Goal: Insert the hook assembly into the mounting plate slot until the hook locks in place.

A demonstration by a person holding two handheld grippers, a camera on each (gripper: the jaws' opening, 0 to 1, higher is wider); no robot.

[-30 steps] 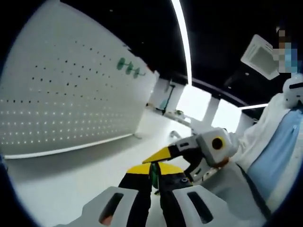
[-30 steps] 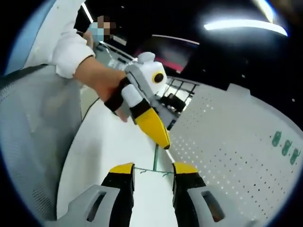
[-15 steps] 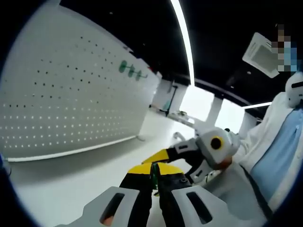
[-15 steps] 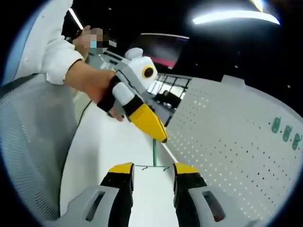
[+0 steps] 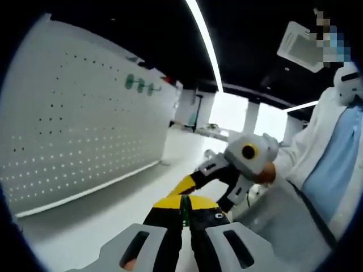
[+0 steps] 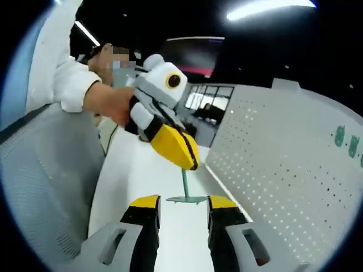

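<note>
Pegboard (image 5: 74, 130) stands off to the left of the table (image 5: 96, 226), well apart from both tools, with three green hooks (image 5: 139, 85) already hanging near its top edge. In the left gripper view, the left gripper (image 5: 184, 205) has its jaws pressed together on the thin green hook rod (image 5: 184, 209). The right gripper (image 5: 187, 184) comes in from the right, yellow tips close to that rod. In the right gripper view the right gripper (image 6: 185, 199) holds a flat green plate (image 6: 187, 199) between its jaws, clamped at the edges, while the rod (image 6: 185, 181) stands up from the plate under the left gripper (image 6: 180, 152).

To do this well, I would keep the plate level and press the rod straight down along its own line, without twisting, until it seats.

Hard to make out: the slot itself, the hook's locking end, and whether it has caught.
</note>
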